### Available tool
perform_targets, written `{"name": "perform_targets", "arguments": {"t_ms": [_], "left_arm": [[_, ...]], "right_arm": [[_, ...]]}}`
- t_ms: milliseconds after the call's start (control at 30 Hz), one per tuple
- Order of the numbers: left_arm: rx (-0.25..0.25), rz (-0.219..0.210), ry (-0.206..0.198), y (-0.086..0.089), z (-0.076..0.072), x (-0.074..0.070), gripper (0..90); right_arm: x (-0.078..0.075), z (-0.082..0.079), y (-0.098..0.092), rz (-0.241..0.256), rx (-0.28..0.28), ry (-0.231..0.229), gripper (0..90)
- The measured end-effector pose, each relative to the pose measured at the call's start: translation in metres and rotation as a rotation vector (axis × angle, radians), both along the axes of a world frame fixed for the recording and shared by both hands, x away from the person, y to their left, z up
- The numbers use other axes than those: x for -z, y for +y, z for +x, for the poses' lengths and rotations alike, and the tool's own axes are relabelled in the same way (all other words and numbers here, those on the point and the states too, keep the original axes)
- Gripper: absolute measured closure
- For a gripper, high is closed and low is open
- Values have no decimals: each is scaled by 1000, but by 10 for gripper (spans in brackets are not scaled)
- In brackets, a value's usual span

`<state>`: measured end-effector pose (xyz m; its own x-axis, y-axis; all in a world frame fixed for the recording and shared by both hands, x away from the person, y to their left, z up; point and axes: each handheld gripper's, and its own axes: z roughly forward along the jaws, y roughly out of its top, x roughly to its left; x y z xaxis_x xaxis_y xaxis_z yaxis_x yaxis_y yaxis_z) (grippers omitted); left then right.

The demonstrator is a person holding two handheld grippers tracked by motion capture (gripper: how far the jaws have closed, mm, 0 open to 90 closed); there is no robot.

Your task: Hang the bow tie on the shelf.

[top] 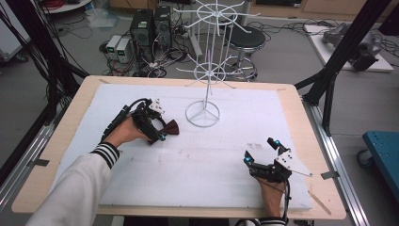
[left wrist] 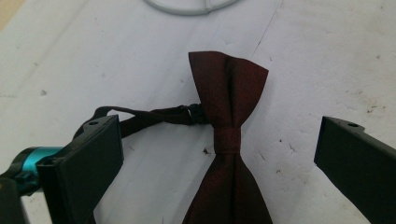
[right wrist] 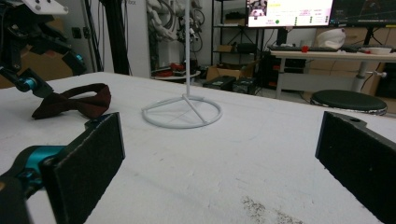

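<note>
A dark red bow tie (top: 171, 127) lies flat on the white foam sheet (top: 188, 165), its thin black strap (left wrist: 149, 115) trailing toward one jaw. My left gripper (top: 161, 126) is open over it, one jaw on each side of the knot (left wrist: 227, 139), neither touching the cloth. A white wire display stand (top: 203, 114) with a ring base and hooked arms rises just beyond the tie. My right gripper (top: 259, 150) rests open at the near right of the sheet with nothing between its jaws. From there I see the bow tie (right wrist: 74, 105) and the stand's ring base (right wrist: 182, 112).
The foam sheet covers a wooden table (top: 75, 117). Black frame posts (top: 329, 84) stand at both sides of the table. Beyond the far edge are computers (top: 143, 28), cables and a round stool (top: 246, 37) on the floor.
</note>
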<state>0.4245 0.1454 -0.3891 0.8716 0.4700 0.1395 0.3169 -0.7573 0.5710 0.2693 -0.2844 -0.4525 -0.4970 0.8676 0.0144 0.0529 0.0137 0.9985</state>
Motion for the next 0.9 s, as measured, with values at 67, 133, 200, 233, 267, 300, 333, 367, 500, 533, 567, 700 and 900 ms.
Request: {"name": "perform_targets", "arguments": {"t_ms": [67,133,200,233,267,300,333,367,500,533,567,700,900], "left_arm": [[-6,7,3,0,2,2,18],[-16,14,6,0,3,3,18],[-36,16,18,0,4,5,20],[-43,13,27,-1,5,6,20],[-56,31,32,-2,6,7,20],[-56,31,32,-2,6,7,20],[-54,47,39,-3,7,9,20],[-54,47,39,-3,7,9,20],[-33,62,50,-7,6,11,158],[-17,64,55,-8,6,11,228],[-20,64,54,-8,5,12,232],[-32,85,65,-9,6,14,221],[-40,95,79,-8,7,15,346]], "right_arm": [[0,0,0,2,2,2,5],[0,0,0,2,2,2,5],[0,0,0,2,1,1,5],[0,0,0,2,1,1,5],[0,0,0,0,1,0,5],[0,0,0,0,1,0,5],[0,0,0,1,1,0,5],[0,0,0,1,1,0,5],[0,0,0,2,2,3,5],[0,0,0,2,2,2,5],[0,0,0,2,3,3,5],[0,0,0,3,1,4,5],[0,0,0,2,1,3,5]]}}
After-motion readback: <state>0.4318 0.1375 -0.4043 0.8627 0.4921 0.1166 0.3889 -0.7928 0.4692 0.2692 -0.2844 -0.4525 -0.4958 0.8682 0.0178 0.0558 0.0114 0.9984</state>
